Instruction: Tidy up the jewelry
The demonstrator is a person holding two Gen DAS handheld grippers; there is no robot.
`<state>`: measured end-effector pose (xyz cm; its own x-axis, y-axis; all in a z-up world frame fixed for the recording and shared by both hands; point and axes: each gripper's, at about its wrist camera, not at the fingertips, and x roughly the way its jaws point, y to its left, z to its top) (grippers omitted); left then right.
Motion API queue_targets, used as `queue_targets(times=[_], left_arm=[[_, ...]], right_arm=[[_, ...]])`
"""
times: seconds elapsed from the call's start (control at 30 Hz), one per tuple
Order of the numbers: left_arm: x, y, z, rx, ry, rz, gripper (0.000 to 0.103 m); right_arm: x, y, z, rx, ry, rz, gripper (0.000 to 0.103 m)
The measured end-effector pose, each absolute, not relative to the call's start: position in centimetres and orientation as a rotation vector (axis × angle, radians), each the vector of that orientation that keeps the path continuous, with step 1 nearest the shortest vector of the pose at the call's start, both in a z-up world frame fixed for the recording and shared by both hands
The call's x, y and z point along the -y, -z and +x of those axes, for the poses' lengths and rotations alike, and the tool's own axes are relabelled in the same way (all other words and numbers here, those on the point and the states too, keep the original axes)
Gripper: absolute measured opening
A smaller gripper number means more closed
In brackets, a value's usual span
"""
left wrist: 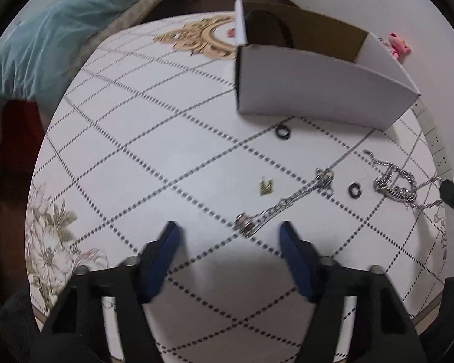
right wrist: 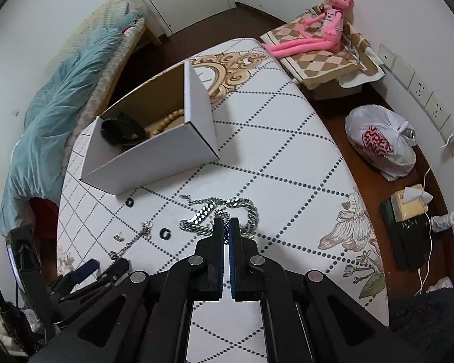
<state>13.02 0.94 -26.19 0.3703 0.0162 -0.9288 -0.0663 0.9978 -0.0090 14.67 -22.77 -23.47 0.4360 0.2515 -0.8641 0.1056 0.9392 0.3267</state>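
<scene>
A white cardboard box (left wrist: 317, 87) stands on the patterned table (left wrist: 166, 139); in the right wrist view the box (right wrist: 154, 154) holds a black band (right wrist: 121, 131) and wooden beads (right wrist: 169, 121). My left gripper (left wrist: 228, 236) is open and empty, just short of a thin silver chain (left wrist: 287, 204). My right gripper (right wrist: 226, 222) is shut on a small silver piece (right wrist: 221, 213), over the thick silver chain (right wrist: 224, 214). Two black rings (left wrist: 283, 132) (left wrist: 354, 190) and a small gold earring (left wrist: 265, 187) lie loose. The thick chain (left wrist: 396, 183) is at the right.
A teal blanket (right wrist: 54, 112) lies on a bed to the left. A pink plush toy (right wrist: 317, 27), a white plastic bag (right wrist: 381, 142) and a tissue box (right wrist: 408, 202) sit on the floor and furniture right of the table. Wall sockets (right wrist: 423, 93) are far right.
</scene>
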Motion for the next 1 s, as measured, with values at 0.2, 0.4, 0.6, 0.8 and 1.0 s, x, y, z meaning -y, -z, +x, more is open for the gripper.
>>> queue_targets(times=[0.2,0.4,0.6,0.8,1.0], left_arm=[[-0.5,25.6,13.3,-1.171,-0.021,-0.034,0.009],[-1.2,22.2,11.6,-1.108,-0.008,-0.064,0.009],[-2.0,17.3,11.7,-1.03,0.021,-0.091,0.009],[-2.0,11.7,13.0,-0.949,0.073,-0.097,0.009],[-2.0,7.2,15.7,-0.88,0.125,-0.086,0.009]], right_arm=[[22.8,23.8,14.5,-1.13,-0.093,0.362,0.003],[22.4,22.2,14.1,-1.11,-0.136,0.379,0.003],[21.8,18.2,14.3,-1.055,-0.215,0.403,0.003],[20.8,13.5,15.8,-0.991,-0.294,0.392,0.003],[19.7,9.2,18.8,-0.936,-0.35,0.357,0.003]])
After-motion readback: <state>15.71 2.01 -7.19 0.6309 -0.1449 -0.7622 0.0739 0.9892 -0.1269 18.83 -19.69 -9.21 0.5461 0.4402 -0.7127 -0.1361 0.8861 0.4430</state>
